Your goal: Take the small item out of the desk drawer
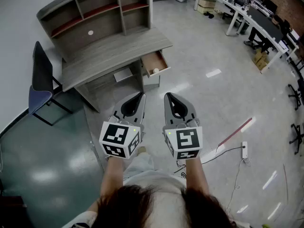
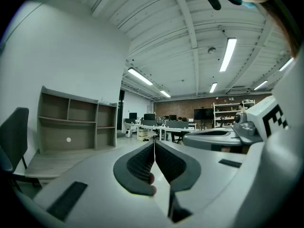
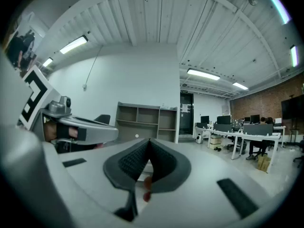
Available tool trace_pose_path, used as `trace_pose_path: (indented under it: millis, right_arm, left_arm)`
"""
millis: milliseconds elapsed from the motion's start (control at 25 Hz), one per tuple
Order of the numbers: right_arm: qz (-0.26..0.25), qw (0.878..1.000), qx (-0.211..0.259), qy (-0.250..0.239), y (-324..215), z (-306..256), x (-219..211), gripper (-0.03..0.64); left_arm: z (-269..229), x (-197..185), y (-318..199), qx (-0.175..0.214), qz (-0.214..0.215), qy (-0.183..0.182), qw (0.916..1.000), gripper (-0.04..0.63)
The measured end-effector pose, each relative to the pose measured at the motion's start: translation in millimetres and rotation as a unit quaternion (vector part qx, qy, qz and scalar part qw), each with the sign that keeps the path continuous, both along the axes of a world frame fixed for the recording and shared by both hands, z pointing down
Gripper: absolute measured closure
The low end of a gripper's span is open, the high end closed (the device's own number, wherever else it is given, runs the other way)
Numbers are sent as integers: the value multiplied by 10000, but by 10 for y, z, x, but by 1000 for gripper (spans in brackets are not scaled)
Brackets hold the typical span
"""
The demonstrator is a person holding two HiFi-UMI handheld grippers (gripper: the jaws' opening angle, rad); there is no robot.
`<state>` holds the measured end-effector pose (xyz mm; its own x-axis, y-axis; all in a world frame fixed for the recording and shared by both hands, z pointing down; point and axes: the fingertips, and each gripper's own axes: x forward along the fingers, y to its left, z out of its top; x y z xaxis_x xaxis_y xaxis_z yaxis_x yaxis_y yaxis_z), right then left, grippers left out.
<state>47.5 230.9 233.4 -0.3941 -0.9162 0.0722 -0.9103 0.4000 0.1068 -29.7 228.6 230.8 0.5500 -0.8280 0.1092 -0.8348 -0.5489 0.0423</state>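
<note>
A grey wooden desk (image 1: 114, 51) with a shelf hutch stands ahead of me. Its drawer (image 1: 156, 63) on the right side is pulled open, and a small pale item (image 1: 156, 71) lies inside near the front. My left gripper (image 1: 139, 97) and right gripper (image 1: 168, 97) are held side by side in front of my body, well short of the desk, both shut and empty. The hutch (image 2: 71, 127) shows in the left gripper view beyond the closed left gripper (image 2: 154, 144). In the right gripper view the hutch (image 3: 147, 122) stands past the closed right gripper (image 3: 148, 144).
A dark chair (image 1: 42, 82) stands left of the desk. A small white disc (image 1: 90, 33) lies on a hutch shelf. White office desks with chairs (image 1: 256, 18) line the far right. A power strip and cable (image 1: 244, 150) and a red strip (image 1: 235, 133) lie on the floor.
</note>
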Motion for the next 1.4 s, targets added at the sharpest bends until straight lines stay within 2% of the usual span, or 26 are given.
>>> trace_pose_path:
  millis: [880, 1200, 1400]
  right_arm:
    - [353, 9994, -5, -40, -883, -41, -415, 589]
    - [467, 9989, 36, 40, -1031, -4, -586, 589]
    - [489, 9987, -106, -28, -1102, 83, -578, 589]
  left_arm:
    - [42, -558, -877, -67, 309, 100, 9994, 578]
    - [150, -758, -1052, -181, 337, 233, 9990, 578]
    - [195, -756, -1150, -239, 388, 265, 9986, 578]
